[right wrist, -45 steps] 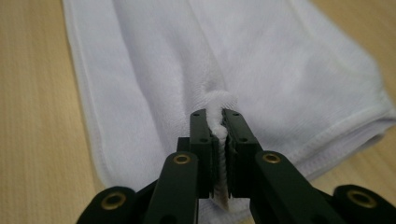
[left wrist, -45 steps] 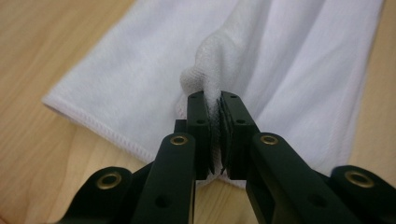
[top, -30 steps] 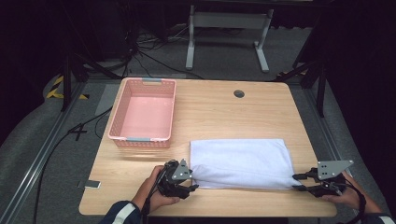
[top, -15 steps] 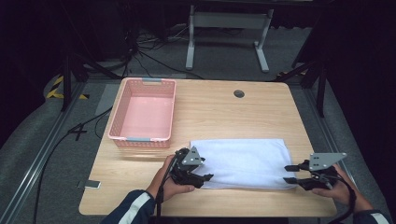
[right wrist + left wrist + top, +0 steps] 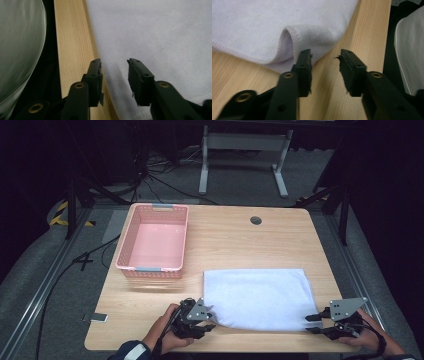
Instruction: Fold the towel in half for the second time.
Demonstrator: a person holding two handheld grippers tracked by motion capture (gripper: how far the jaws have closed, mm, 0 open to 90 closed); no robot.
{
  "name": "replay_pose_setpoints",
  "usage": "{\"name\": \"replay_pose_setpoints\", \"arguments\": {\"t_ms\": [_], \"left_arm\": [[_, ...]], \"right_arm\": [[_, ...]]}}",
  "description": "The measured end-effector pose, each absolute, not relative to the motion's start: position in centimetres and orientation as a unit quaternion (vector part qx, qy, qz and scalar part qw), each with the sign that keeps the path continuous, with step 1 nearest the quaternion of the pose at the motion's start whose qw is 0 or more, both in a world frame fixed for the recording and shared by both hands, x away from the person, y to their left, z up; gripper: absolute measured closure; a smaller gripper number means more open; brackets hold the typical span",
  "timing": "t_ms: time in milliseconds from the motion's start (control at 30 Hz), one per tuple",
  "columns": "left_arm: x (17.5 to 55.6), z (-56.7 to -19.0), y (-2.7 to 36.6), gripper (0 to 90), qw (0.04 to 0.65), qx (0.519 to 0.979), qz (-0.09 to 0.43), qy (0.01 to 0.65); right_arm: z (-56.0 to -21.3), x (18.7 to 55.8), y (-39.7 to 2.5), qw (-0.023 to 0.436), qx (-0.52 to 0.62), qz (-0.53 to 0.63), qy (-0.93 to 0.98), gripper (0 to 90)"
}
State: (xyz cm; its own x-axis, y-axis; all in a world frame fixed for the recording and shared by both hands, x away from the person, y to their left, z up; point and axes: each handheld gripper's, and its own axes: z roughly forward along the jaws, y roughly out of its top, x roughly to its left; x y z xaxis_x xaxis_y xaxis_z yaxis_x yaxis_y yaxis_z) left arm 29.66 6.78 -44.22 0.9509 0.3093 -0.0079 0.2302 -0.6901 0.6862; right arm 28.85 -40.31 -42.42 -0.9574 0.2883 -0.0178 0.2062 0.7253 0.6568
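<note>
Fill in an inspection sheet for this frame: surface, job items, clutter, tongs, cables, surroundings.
Surface: light wooden table, with a round cable hole near its far edge.
Job's things: white towel folded flat at the near edge, one corner layer curled up by the left tongs.
Clutter: empty pink basket at far left; small grey tag on the near left corner.
Grippers: left tongs open at the towel's near left corner, one jaw touching the hem; right tongs open, straddling the towel's near right edge.
Cables: black cables on the floor behind the table.
Surroundings: dark room, grey stand beyond the table, yellow-black floor tape at left.
</note>
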Motion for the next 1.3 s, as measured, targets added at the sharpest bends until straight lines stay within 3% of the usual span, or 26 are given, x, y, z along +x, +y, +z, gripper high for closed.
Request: {"name": "replay_pose_setpoints", "arguments": {"t_ms": [33,67,200,267,300,433,467,600,733,867,967,1067,1167,1300], "left_arm": [[29.6,-44.1,7.0,55.2,0.371,0.914,0.058,0.157],[29.8,-43.8,7.4,49.9,0.387,0.905,0.062,0.167],[30.1,-42.7,7.7,38.1,0.421,0.883,0.079,0.193],[30.5,-42.0,7.6,33.5,0.444,0.869,0.083,0.201],[30.7,-41.8,7.4,36.5,0.447,0.868,0.081,0.200],[30.9,-42.5,4.7,44.7,0.418,0.895,0.062,0.144],[30.9,-42.9,4.2,53.9,0.408,0.902,0.057,0.130],[30.4,-44.3,3.5,66.5,0.360,0.925,0.059,0.103],[29.7,-45.4,4.3,66.9,0.334,0.934,0.055,0.113],[29.3,-45.5,5.4,56.4,0.342,0.925,0.057,0.155],[29.4,-45.1,6.9,38.0,0.369,0.900,0.072,0.219],[29.7,-45.0,7.8,27.2,0.389,0.878,0.087,0.265],[30.2,-45.3,7.5,20.2,0.378,0.873,0.092,0.294],[30.6,-45.7,7.2,17.7,0.381,0.862,0.100,0.318]], "right_arm": [[-42.4,28.9,-40.3,0.059,0.133,0.346,0.927,58.0],[-42.0,28.7,-40.8,0.072,0.147,0.369,0.915,51.1],[-41.1,28.9,-41.2,0.092,0.163,0.400,0.897,52.0],[-40.4,29.1,-41.0,0.119,0.178,0.411,0.886,57.7],[-40.0,29.8,-40.6,0.137,0.202,0.409,0.879,64.0],[-40.6,31.4,-39.6,0.161,0.227,0.378,0.883,67.0],[-41.3,32.4,-39.4,0.167,0.241,0.367,0.883,67.9],[-43.1,34.4,-39.6,0.161,0.284,0.338,0.883,67.8],[-44.2,34.8,-40.3,0.155,0.297,0.316,0.888,66.6],[-44.0,34.7,-40.6,0.152,0.303,0.324,0.883,63.4],[-43.1,34.8,-39.9,0.154,0.294,0.345,0.878,59.9],[-42.1,35.5,-38.4,0.155,0.272,0.362,0.878,55.2],[-41.5,36.7,-36.2,0.146,0.253,0.377,0.879,52.3],[-40.9,38.3,-32.6,0.129,0.221,0.390,0.885,49.1]]}}
